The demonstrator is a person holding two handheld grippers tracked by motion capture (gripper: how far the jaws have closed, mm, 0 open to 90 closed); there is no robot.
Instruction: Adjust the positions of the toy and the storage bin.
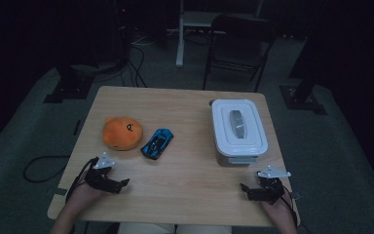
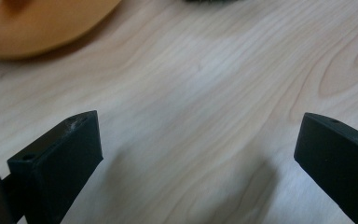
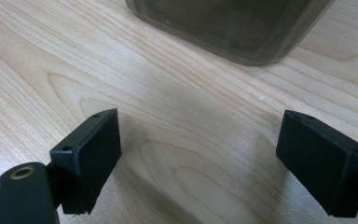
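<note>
A: What is the work about here?

B: By my reading, the orange plush toy, the blue toy car and the white lidded container. The plush sits left of centre on the wooden table, the car lies just beside it on its right, and the container stands well apart toward the right edge.

A: Has anything gone into the container?

B: I judge not. Its lid is on, both toys lie on the bare wood, and neither is held. The whole job looks to be ahead: lid off, toys in.

A: Where are the grippers?

B: Both near the person's edge of the table. The left gripper is near the plush, on the person's side of it; in the left gripper view its jaws stand wide apart over bare wood, with the plush at the upper left corner, apart from them.

A: And the other?

B: The right gripper is just in front of the container's near end. In the right gripper view its jaws are spread wide with nothing between them, and the container's smoky wall rises just beyond, not touching.
</note>
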